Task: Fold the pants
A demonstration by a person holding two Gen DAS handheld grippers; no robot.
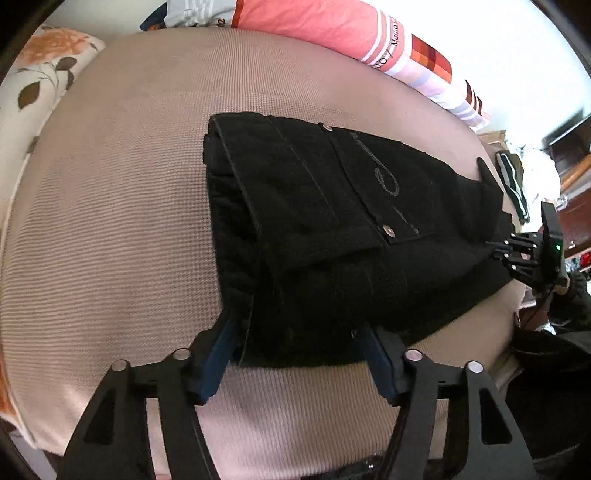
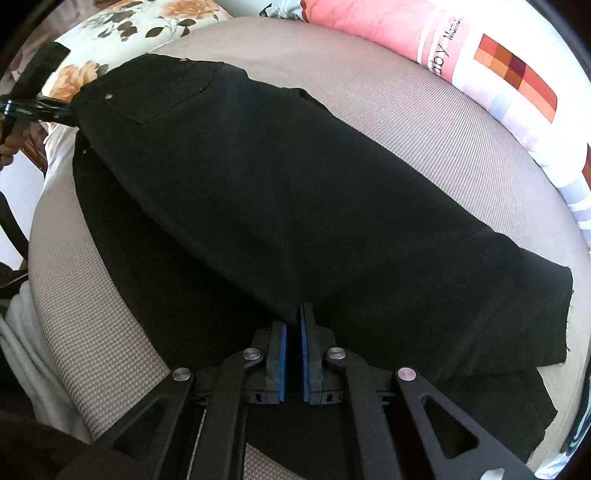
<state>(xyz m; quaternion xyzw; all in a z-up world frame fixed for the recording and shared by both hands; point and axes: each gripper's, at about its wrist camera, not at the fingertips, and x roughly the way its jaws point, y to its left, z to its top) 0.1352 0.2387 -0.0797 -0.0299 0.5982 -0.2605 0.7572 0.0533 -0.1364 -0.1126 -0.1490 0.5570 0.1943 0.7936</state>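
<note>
Left gripper (image 1: 295, 350) stands with its jaws apart at the lower middle of its own view, the blue pads (image 1: 218, 358) straddling the near edge of the pants (image 1: 332, 229) without pressing on the cloth. Right gripper (image 2: 293, 343) has its jaws together at the bottom centre of the right view, and the pads seem to pinch the near edge of the leg fabric, though black on black makes the bite hard to make out.

Those black pants lie on a beige bed (image 1: 110, 221), stretched from the waist end with its rivets (image 1: 327, 127) and back pocket (image 1: 373, 188) across to the hem (image 2: 554, 321) at the right of the right view. One leg appears laid over the other, so I judge the lengthwise fold done: a second layer peeks out along the near edge under the top one.

Left to do, by my reckoning: bring the hem end over toward the waist, once or twice, and flatten the bundle. With one gripper apart at the waist and the other clamped near the leg, the lengthwise fold looks just set down and the crosswise fold not yet begun.

A pink pillow (image 1: 314, 26) and a floral pillow (image 1: 44, 70) sit along the top of the frames, well clear of the pants.
</note>
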